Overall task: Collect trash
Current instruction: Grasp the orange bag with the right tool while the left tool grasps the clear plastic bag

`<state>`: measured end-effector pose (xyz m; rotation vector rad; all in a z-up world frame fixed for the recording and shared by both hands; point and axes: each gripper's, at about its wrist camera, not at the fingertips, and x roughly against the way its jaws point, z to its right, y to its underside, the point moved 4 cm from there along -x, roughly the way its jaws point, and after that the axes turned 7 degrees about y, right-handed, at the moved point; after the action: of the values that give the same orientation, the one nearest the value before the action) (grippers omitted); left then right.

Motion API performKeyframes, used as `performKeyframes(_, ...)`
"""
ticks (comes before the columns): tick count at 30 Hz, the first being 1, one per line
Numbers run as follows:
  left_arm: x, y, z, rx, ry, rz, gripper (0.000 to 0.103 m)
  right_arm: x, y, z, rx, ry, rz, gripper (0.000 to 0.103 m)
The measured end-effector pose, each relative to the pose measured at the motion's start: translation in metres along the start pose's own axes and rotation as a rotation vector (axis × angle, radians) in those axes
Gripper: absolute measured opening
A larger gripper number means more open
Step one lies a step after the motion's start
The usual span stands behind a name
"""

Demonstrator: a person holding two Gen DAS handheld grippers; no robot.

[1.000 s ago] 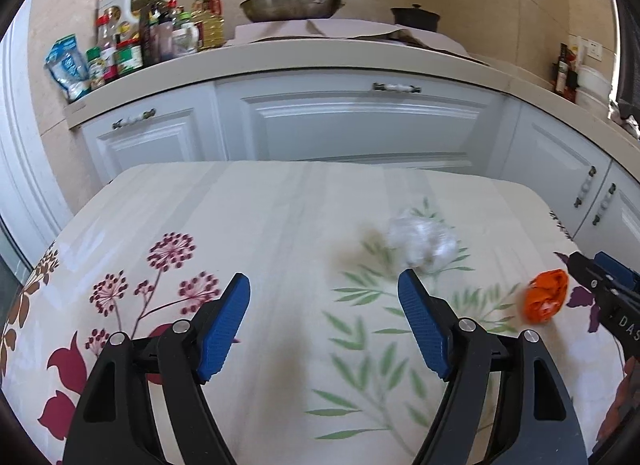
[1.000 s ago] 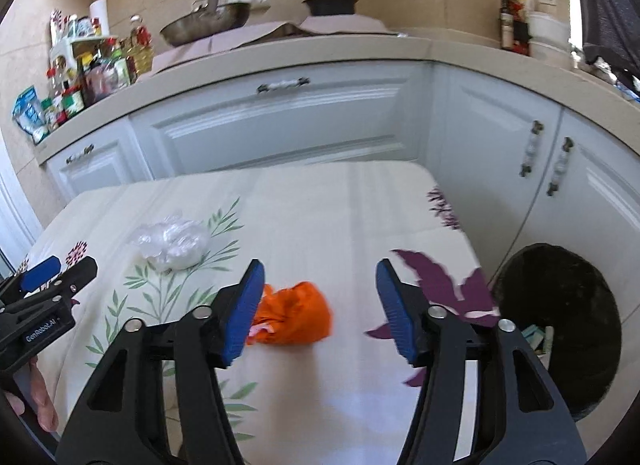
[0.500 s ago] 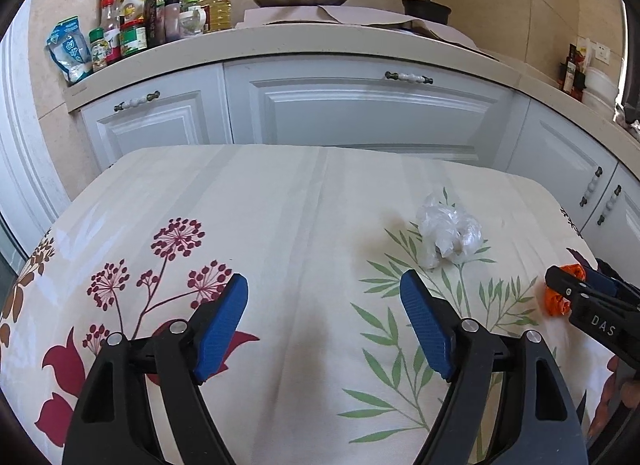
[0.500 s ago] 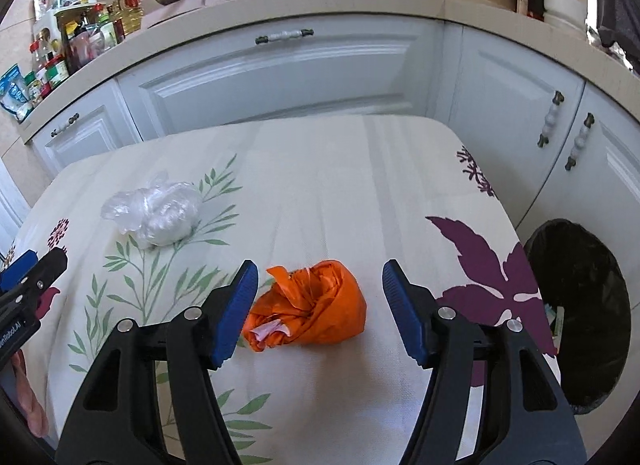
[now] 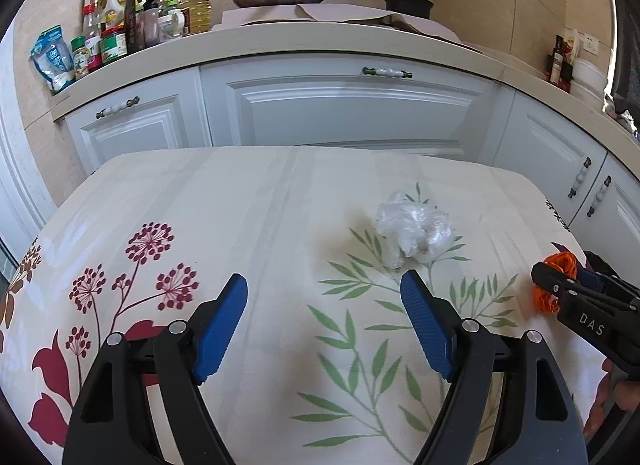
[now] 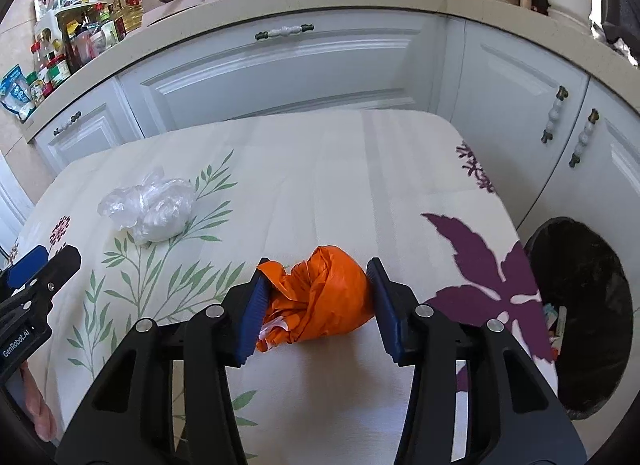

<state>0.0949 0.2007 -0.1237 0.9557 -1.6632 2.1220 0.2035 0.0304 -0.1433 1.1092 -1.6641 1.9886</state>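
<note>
Left of the black bin (image 6: 576, 317), on the tablecloth (image 6: 320, 169): right gripper (image 6: 316, 301) closing around the orange bag (image 6: 320, 297), pads already touching. Squeeze until firm, then lift. Left gripper (image 5: 324, 325) open, empty, near the clear plastic wad (image 5: 412, 233).

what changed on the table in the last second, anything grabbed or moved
The right gripper came down and forward around the orange bag; its jaws are closing, both pads now against the crumpled bag, which sits on the tablecloth. The left gripper stayed open over bare cloth, holding nothing. The clear plastic wad and the bin beside the table kept their places.
</note>
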Motion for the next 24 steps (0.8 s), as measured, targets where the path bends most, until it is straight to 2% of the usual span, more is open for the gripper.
performKeyframes(13, -0.017, -0.011, 0.028, -0.031, 0.019, -0.02, 0.077, 0.003, -0.024, 0.019, 0.014, 0.022, 0.042, 0.047)
performKeyframes(24, -0.049, -0.021, 0.051, -0.056, 0.021, -0.056, 0.077, -0.002, -0.037, 0.029, 0.015, 0.02, 0.061, 0.047)
